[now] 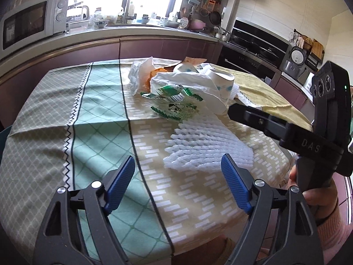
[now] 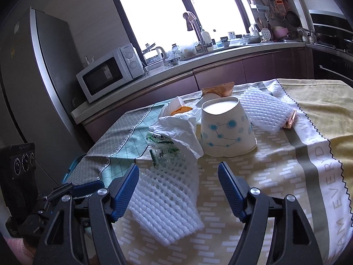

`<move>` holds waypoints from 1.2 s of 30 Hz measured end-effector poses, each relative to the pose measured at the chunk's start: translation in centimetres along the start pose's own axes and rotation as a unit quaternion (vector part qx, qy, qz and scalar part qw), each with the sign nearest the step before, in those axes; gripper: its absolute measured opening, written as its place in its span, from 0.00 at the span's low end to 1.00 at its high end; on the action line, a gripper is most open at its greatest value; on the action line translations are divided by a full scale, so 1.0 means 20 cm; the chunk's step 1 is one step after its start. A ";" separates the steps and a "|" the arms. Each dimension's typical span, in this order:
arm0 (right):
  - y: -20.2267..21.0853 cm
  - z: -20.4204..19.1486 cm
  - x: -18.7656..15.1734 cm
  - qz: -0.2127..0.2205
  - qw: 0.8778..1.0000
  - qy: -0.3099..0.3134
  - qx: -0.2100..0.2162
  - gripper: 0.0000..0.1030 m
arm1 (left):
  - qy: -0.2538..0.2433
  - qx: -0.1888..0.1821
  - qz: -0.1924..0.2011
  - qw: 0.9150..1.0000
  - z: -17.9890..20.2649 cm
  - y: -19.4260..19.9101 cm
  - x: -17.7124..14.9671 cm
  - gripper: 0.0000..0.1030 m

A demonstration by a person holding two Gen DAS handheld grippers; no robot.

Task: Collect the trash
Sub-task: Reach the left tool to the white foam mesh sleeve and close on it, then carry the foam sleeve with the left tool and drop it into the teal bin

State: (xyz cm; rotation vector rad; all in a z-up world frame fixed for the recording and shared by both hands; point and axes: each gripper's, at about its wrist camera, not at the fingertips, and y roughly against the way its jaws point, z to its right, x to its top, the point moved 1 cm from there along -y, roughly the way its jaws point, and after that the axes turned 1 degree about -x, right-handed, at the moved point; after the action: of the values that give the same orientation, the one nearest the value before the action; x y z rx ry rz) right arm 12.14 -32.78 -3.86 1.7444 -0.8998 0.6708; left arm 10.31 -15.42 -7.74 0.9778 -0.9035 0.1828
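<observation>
Trash lies on a table with a patchwork cloth point(image 1: 99, 121). A white foam net sleeve point(image 1: 207, 145) point(image 2: 167, 205) lies nearest, just ahead of both grippers. Behind it are a clear green-printed wrapper point(image 1: 174, 101) point(image 2: 162, 145), crumpled white tissue point(image 1: 192, 81) point(image 2: 181, 128), an upturned paper cup with blue dots point(image 2: 227, 130) point(image 1: 222, 81), an orange wrapper point(image 1: 158, 72) point(image 2: 218, 89) and a second foam net point(image 2: 264, 112). My left gripper point(image 1: 177, 170) is open and empty above the near table edge. My right gripper point(image 2: 178, 176) is open and empty, over the foam net's near end.
A kitchen counter point(image 1: 154, 31) with a microwave point(image 1: 28, 24) point(image 2: 110, 72), sink and dishes runs behind the table. A fridge point(image 2: 33, 84) stands at the left. An oven and stove point(image 1: 253, 44) are at the right. The right gripper's body point(image 1: 297, 130) hangs over the table's right side.
</observation>
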 end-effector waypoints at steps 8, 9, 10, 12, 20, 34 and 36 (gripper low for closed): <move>-0.16 0.03 0.12 -0.023 0.999 -0.007 0.024 0.64 | 0.011 -0.021 -0.051 0.998 0.00 -0.24 0.04 0.54; -0.17 0.03 0.13 -0.026 0.999 -0.007 0.030 0.60 | 0.006 -0.017 -0.049 0.999 0.00 -0.24 0.05 0.50; -0.19 0.03 0.13 -0.028 0.999 -0.008 0.032 0.58 | 0.003 -0.021 -0.050 0.999 0.01 -0.25 0.06 0.39; -0.20 0.03 0.13 -0.030 0.999 -0.011 0.035 0.52 | 0.006 -0.028 -0.054 0.998 0.01 -0.26 0.06 0.27; -0.19 0.04 0.14 -0.029 0.996 -0.027 0.077 0.09 | 0.011 -0.051 -0.023 0.998 -0.03 -0.10 0.07 0.10; 0.05 -0.23 0.25 0.035 0.992 0.040 0.119 0.04 | 0.036 -0.027 0.072 0.996 -0.28 0.40 0.18 0.10; 0.05 -0.30 0.26 0.034 0.990 0.051 0.130 0.04 | 0.038 -0.020 0.085 0.995 -0.34 0.50 0.18 0.10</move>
State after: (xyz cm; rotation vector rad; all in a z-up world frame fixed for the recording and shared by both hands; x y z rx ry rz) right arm 14.14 -28.59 2.67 1.8955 -0.8334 0.9489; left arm 11.39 -5.34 -0.28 0.8516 -0.9177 0.3427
